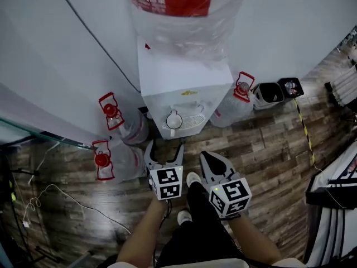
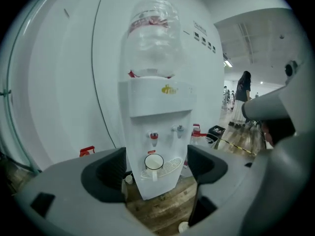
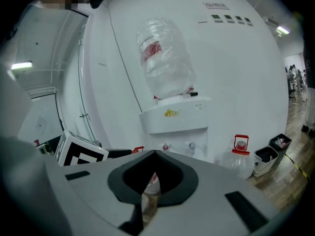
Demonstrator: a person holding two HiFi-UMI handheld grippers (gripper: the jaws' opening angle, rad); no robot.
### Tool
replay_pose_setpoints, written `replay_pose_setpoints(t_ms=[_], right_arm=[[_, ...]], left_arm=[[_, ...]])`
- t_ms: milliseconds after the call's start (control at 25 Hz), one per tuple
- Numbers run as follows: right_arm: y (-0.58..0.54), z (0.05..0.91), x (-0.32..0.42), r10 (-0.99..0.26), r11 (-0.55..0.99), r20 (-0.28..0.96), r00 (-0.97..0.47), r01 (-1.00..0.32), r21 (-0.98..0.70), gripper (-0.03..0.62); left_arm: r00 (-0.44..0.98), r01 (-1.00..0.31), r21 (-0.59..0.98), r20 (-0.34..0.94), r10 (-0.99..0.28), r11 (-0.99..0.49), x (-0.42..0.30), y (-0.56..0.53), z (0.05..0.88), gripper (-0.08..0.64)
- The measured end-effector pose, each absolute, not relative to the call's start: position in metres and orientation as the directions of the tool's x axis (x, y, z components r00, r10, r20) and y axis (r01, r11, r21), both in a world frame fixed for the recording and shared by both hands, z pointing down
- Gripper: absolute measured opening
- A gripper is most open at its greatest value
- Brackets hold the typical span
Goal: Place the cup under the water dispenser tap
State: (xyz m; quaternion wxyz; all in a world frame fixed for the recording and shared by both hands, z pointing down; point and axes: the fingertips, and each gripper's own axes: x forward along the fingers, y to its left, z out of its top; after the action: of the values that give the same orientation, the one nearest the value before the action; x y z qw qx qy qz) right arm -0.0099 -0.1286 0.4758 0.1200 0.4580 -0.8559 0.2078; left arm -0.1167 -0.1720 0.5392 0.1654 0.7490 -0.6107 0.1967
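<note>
A white cup [image 1: 174,119] [image 2: 153,162] with a handle stands on the drip tray of the white water dispenser [image 1: 184,88] [image 2: 156,132], under the red tap [image 2: 154,137]. A grey tap [image 2: 179,130] is to its right. My left gripper [image 1: 165,153] [image 2: 155,168] is open and empty, held back from the dispenser with the cup seen between its jaws. My right gripper [image 1: 214,161] [image 3: 153,154] is shut with nothing in it, beside the left one and further from the cup.
Several empty water jugs with red handles [image 1: 114,119] [image 1: 240,96] stand on the wooden floor either side of the dispenser. Two small bins [image 1: 276,91] sit at the right by the wall. A large bottle [image 1: 178,15] tops the dispenser. Cables [image 1: 56,197] trail at left.
</note>
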Motion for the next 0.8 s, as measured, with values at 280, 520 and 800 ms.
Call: replay_pose_setpoints(t_ms=[280,520,800], right_arm=[[-0.089,0.394,-0.011,-0.764,0.492,0.358,-0.537,-0.844,-0.216,0.018],[-0.058,0.329,-0.016,-0.766,0.52,0.327,-0.553,-0.833,-0.191,0.018],[-0.01,0.27,-0.02,-0.774,0.527,0.295,-0.56,-0.828,-0.189,0.018]], left_arm=[[0.219,-0.971,0.018,0.458,-0.861,-0.238,-0.122,-0.118,0.449,0.397],[0.237,-0.968,0.026,0.427,-0.873,-0.25,-0.133,-0.066,0.377,0.326],[0.262,-0.962,0.031,0.374,-0.889,-0.271,-0.134,-0.006,0.303,0.251]])
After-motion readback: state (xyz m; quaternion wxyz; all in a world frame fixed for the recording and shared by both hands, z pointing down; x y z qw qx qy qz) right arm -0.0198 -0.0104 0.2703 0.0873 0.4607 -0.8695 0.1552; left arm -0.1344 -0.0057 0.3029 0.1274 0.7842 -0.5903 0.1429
